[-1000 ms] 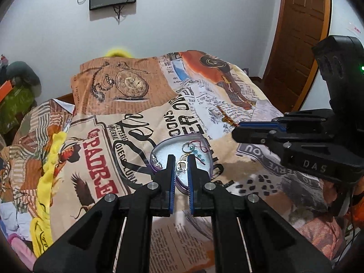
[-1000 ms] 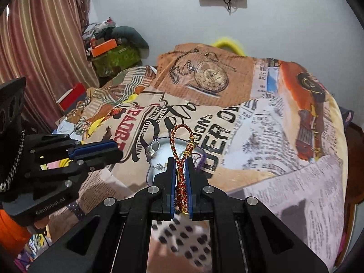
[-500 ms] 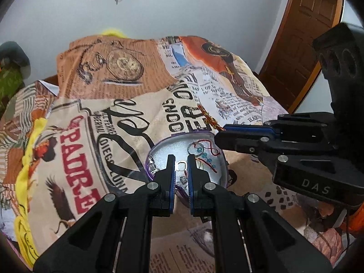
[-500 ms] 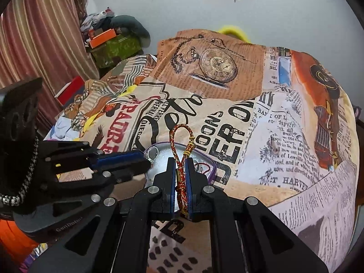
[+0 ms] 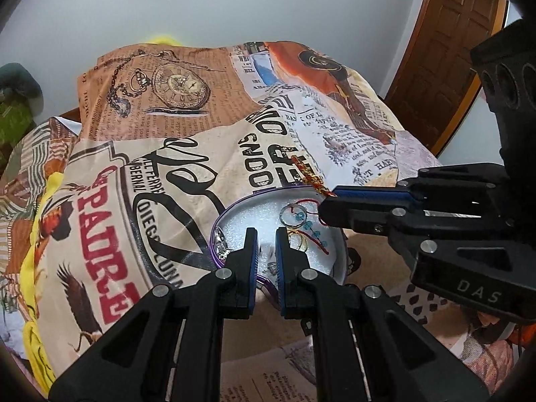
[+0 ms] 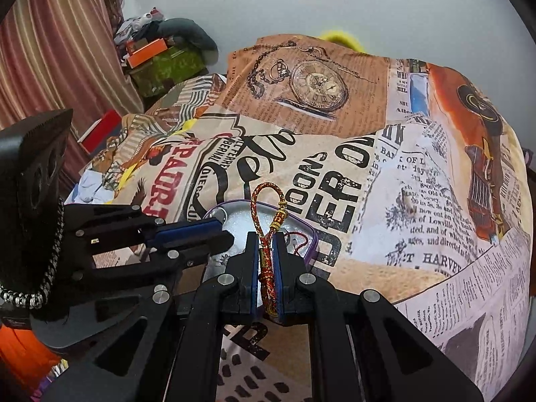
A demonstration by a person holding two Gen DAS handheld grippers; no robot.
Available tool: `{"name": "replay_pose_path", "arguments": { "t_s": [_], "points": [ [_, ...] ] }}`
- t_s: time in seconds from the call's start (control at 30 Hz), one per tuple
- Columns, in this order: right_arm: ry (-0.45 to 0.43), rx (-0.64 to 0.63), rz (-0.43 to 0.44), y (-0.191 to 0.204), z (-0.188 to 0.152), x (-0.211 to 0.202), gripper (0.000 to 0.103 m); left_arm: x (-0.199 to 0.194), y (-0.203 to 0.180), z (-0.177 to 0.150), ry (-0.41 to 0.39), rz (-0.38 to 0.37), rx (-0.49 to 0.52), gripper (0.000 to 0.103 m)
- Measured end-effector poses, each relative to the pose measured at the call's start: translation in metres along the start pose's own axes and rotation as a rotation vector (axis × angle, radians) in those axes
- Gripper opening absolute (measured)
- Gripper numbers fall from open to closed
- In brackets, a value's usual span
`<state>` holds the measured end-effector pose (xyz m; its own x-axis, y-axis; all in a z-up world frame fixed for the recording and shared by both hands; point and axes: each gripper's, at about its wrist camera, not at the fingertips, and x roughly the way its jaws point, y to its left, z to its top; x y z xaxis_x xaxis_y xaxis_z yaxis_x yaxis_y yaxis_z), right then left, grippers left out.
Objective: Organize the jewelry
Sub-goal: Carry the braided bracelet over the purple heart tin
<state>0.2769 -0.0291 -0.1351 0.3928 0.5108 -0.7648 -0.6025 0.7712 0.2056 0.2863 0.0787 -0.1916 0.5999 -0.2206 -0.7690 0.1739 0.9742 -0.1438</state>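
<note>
Right gripper [image 6: 267, 251] clamps one red-gold braided bracelet [image 6: 268, 207] above one purple-rimmed tin [image 5: 234, 207]; left gripper [image 5: 266, 248], fingers slightly parted, hovers empty.

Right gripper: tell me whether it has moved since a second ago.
Yes. The right gripper, shut on the braided bracelet, has moved left and now reaches over the tin's rim.
</note>
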Motion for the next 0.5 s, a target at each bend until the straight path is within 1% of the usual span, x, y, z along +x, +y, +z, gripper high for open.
{"name": "replay_pose_path", "arguments": {
  "t_s": [0.17,0.23,0.3,0.37,0.5],
  "points": [
    [0.004,0.003,0.005,0.0,0.0,0.001,0.007,0.005,0.004,0.0,0.025,0.027,-0.02,0.01],
    [0.009,0.002,0.011,0.0,0.0,0.002,0.007,0.004,0.007,0.0,0.026,0.028,-0.034,0.016],
    [0.02,-0.006,0.019,0.003,0.0,0.004,0.007,-0.003,0.011,-0.001,0.008,0.034,-0.047,0.026],
    [0.032,-0.02,0.019,0.006,0.0,0.008,0.007,-0.011,0.015,-0.002,-0.016,0.049,-0.056,0.032],
    [0.05,-0.033,0.021,0.01,0.001,0.015,0.007,-0.023,0.023,-0.004,-0.038,0.085,-0.063,0.033]
  ]
}}
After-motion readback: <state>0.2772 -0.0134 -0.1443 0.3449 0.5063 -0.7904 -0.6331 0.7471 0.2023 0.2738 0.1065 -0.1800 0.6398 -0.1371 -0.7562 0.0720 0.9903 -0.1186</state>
